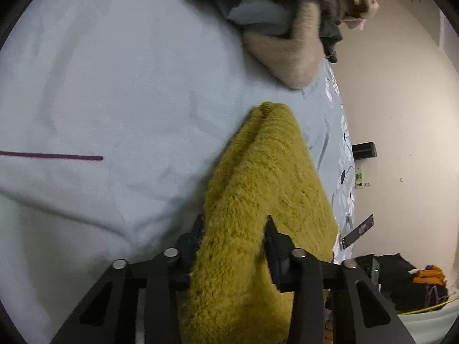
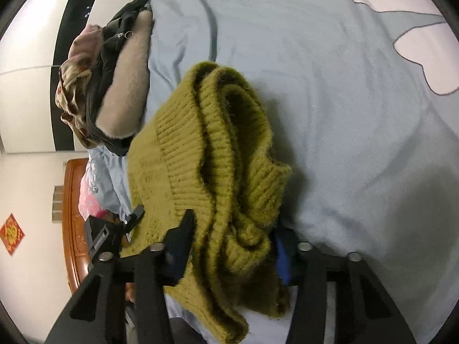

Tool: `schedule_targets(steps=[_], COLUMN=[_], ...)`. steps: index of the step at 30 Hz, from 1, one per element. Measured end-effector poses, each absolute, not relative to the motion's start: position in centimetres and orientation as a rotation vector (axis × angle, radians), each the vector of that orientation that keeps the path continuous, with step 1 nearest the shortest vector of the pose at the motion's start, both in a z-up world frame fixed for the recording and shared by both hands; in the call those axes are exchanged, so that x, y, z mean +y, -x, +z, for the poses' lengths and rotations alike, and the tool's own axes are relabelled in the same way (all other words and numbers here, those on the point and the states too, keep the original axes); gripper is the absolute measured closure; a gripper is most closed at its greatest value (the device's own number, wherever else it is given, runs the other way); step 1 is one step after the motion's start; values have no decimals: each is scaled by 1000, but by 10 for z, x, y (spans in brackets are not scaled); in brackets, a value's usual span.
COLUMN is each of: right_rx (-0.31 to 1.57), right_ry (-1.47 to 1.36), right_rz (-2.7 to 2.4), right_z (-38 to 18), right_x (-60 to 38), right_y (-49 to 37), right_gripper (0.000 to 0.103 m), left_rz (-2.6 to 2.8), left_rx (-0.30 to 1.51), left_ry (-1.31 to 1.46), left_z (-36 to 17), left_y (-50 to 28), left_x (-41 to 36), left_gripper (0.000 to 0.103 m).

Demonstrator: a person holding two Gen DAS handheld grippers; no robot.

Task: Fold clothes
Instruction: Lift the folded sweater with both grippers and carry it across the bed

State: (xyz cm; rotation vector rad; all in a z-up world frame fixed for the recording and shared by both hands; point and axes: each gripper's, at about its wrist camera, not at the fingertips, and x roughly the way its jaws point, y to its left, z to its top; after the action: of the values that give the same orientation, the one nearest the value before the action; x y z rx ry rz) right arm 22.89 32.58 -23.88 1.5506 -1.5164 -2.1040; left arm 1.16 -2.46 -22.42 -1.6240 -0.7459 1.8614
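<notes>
While clamped on the mustard sweater (image 1: 258,189) by both the left gripper (image 1: 235,229) and the right gripper (image 2: 232,226), draped over the blue bedsheet (image 1: 114,86) near its edge, beside a clothes pile (image 1: 287,51).

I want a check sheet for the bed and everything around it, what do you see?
Surface: pale blue bedsheet with flower print at its edge.
Job's things: mustard fuzzy sweater, bunched, ribbed hem showing in the right view.
Clutter: pile of other clothes at the bed's far edge.
Grippers: left gripper and right gripper each closed on the sweater.
Cables: yellow cord on the floor.
Surroundings: wooden headboard, red wall ornament, plain wall.
</notes>
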Motion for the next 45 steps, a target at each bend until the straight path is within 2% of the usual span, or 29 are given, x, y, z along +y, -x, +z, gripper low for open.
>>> schedule_targets(steps=[9,16,21,27,35,39,45], right_rx=[-1387,-1165,-990,-778,-470,-398,-304], right_ry=[-1499,-1511,-1530,-1532,-1521,-1538,-1525], right_rz=[-2147,-2112,-2023,-1869,-1702,-1664,-1670], right_z=[-185,-157,-148,-139,-134,-146,-163], right_x=[312,253,169,23,-190,-270,-333], right_y=[-228,-213,-175,-123,-85,-81,-91], right_gripper=[66,66,66,66,66,70,72], left_rz=[1911,1975,2091,2264,2543,2627,2664], left_rx=[-752,-802,-853,-991,-992,-1051,-1054], left_ry=[1527,1476,1409,1361,1372,1374,1418], left_z=[-189,-168,-146,-123,-96,-103,-128], left_y=[-53,-71,-78,-77,-79,-76,-56], left_x=[-41,-101,-188,-334,-505,-572,-623], left_gripper=[72,72,72,72,72,72,72])
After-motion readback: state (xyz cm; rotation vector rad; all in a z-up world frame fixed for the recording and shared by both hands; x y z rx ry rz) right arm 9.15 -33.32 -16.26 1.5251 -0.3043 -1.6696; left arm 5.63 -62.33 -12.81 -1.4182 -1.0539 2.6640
